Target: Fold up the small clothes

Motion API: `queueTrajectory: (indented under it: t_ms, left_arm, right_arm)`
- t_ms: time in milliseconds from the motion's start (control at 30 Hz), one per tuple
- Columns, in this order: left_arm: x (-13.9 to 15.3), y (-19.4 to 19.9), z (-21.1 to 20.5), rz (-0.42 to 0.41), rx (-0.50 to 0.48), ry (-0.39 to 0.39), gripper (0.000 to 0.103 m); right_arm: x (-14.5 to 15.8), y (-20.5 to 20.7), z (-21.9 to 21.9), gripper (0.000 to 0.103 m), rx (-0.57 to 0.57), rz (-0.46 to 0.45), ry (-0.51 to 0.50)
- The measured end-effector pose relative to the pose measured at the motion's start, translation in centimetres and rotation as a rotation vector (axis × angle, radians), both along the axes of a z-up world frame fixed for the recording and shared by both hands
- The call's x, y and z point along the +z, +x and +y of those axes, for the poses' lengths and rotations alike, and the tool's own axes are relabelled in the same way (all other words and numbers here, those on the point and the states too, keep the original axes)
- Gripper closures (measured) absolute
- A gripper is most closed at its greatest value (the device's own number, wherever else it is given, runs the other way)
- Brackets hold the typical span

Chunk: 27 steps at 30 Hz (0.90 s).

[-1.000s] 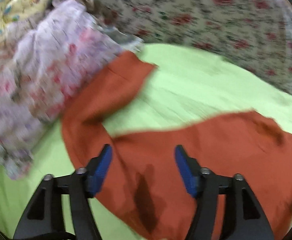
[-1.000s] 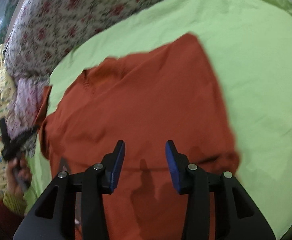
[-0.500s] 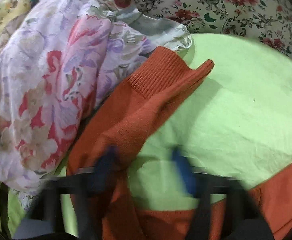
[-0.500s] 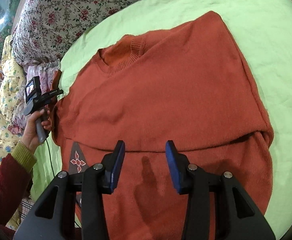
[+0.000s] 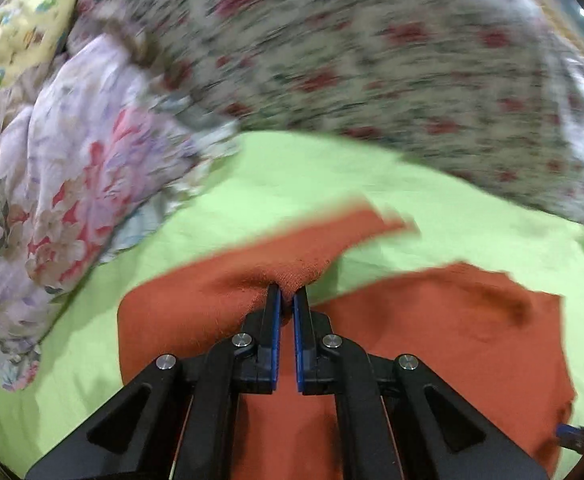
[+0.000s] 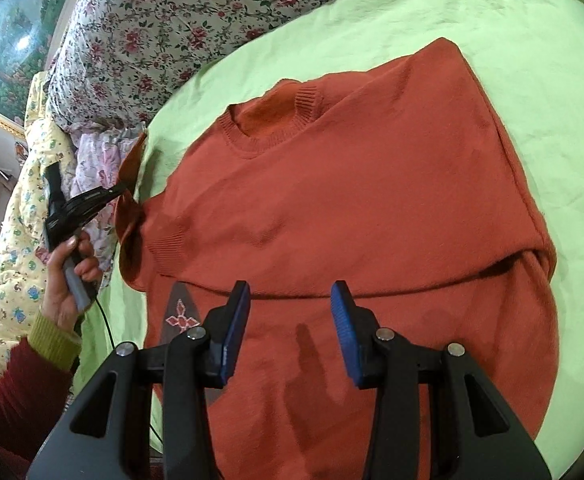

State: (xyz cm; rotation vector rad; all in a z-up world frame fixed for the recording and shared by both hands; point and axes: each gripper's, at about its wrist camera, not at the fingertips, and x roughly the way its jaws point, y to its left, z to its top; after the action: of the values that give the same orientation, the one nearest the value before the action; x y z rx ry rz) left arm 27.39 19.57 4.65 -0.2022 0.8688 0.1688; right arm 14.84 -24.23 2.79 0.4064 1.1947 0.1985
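Note:
A rust-orange knitted sweater (image 6: 352, 200) lies on a light green sheet (image 6: 512, 40), neck away from me, its lower part folded up over the body. My left gripper (image 5: 285, 300) is shut on the sweater's left sleeve (image 5: 251, 276) and lifts it off the sheet; it also shows in the right wrist view (image 6: 121, 190), pinching the sleeve (image 6: 129, 212) at the sweater's left side. My right gripper (image 6: 289, 300) is open and empty, hovering above the sweater's folded lower part.
A crumpled lilac floral garment (image 5: 59, 184) lies at the left beside the sleeve. A floral bedspread (image 6: 171, 20) covers the far side, and a yellow printed quilt (image 6: 7, 240) lies at the left.
My left gripper has closed on the sleeve and pulled it up and inward from the lilac garment. The right gripper has stayed open over the sweater.

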Motion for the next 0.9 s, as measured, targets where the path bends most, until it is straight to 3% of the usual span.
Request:
queueTrajectory:
  t_ms: [67, 200, 467, 567, 633, 700, 767, 833, 900]
  left_arm:
    - [1.2, -0.8, -1.7, -0.033, -0.063, -0.065, 0.100]
    - [2.0, -2.2, -7.8, -0.042, -0.193, -0.119, 0.100]
    - [1.2, -4.0, -20.6, -0.059, -0.387, -0.251, 0.099]
    - [0.3, -4.5, -24.9, -0.052, -0.479, -0.205, 0.098]
    - [-1.8, -4.4, -26.6, 0.019, -0.526, -0.176, 0.096]
    - [-3.6, -4.5, -27.1, 0.086, -0.541, -0.169, 0.090]
    - [-4.9, -5.0, -26.9, 0.128, -0.546, -0.173, 0.070]
    - [-5.4, -6.4, -26.0, 0.142, -0.542, -0.158, 0.061]
    - [-5.4, -7.7, -25.0, 0.146, -0.540, -0.137, 0.058]
  right_arm:
    - [0.1, -0.3, 0.3, 0.060, -0.001, -0.005, 0.006]
    - [0.5, -0.8, 0.3, 0.060, -0.018, -0.018, 0.030]
    - [-0.2, -2.0, -1.0, 0.060, -0.072, -0.015, 0.025]
    - [-0.6, -2.4, -2.0, 0.060, -0.106, -0.010, 0.021]
    - [-0.9, -2.5, -2.8, 0.060, -0.127, -0.006, 0.010]
    - [-1.2, -2.6, -3.6, 0.060, -0.152, 0.001, 0.000]
    - [-1.6, -2.7, -4.6, 0.060, -0.186, 0.013, -0.010]
    - [-1.9, -2.7, -5.3, 0.060, -0.205, 0.021, -0.008]
    - [-2.3, -2.4, -5.7, 0.060, -0.221, 0.032, 0.015]
